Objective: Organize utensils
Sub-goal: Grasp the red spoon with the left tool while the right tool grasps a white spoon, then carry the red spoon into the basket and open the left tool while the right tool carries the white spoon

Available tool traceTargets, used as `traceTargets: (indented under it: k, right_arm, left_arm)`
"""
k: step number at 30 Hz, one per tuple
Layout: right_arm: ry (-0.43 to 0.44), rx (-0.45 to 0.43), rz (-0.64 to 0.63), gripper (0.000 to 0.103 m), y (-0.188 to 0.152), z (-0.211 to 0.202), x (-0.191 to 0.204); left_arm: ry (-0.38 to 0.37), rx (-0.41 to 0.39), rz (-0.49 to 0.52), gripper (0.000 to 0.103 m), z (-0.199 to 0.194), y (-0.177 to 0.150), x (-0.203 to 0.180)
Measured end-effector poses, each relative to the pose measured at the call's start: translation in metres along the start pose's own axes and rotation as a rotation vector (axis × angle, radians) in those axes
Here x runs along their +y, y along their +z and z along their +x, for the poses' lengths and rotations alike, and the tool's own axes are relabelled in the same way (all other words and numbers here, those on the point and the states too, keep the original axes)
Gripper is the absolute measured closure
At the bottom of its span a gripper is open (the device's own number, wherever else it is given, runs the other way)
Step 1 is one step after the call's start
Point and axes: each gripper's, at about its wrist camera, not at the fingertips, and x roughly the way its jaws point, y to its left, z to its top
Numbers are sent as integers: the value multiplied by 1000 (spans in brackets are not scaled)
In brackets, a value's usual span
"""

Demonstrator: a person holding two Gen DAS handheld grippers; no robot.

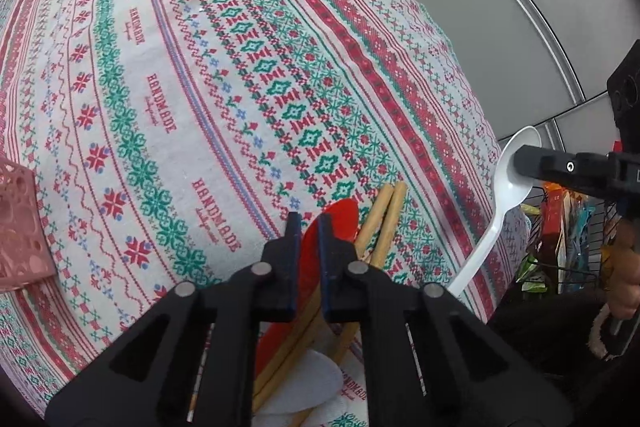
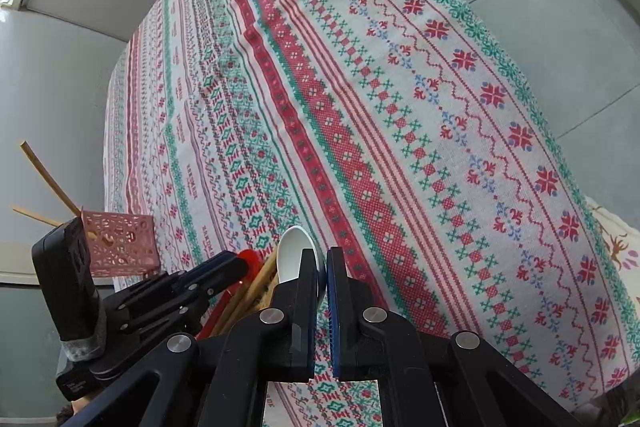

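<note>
On the patterned tablecloth [image 1: 168, 75] a pink holder [image 2: 120, 243] stands (two sticks in it), while the left gripper [image 1: 309, 231] pinches a red spoon [image 1: 340, 219] beside wooden chopsticks [image 1: 384, 215] and the right gripper [image 2: 323, 267] clamps a white spoon [image 2: 292, 255].

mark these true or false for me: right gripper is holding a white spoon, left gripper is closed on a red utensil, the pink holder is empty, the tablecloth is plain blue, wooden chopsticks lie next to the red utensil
1. The right gripper is holding a white spoon. True; it is clamped on the bowl, with the handle hanging down.
2. The left gripper is closed on a red utensil. True.
3. The pink holder is empty. False; thin wooden sticks poke out of it.
4. The tablecloth is plain blue. False; it is white with red and green patterned bands.
5. Wooden chopsticks lie next to the red utensil. True.
</note>
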Motion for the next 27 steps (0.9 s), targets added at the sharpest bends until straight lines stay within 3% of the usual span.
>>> traceTargets:
  k: [3,11,19,27]
  right_arm:
    - [6,2,3,99,-1,-1,0]
    - [8,-19,-3,99,0,-5,2]
    - [-19,-95,-66,99,1,-22,23]
    - [-33,-193,-155,99,-4,-41,57]
  left_arm:
    - [13,-18,8,102,-2,1,-2]
    - [74,-98,-2,102,-26,1,4]
    - [163,-244,15,102,-69,-3,5]
    - [182,-396,11,102,-122,-17,7]
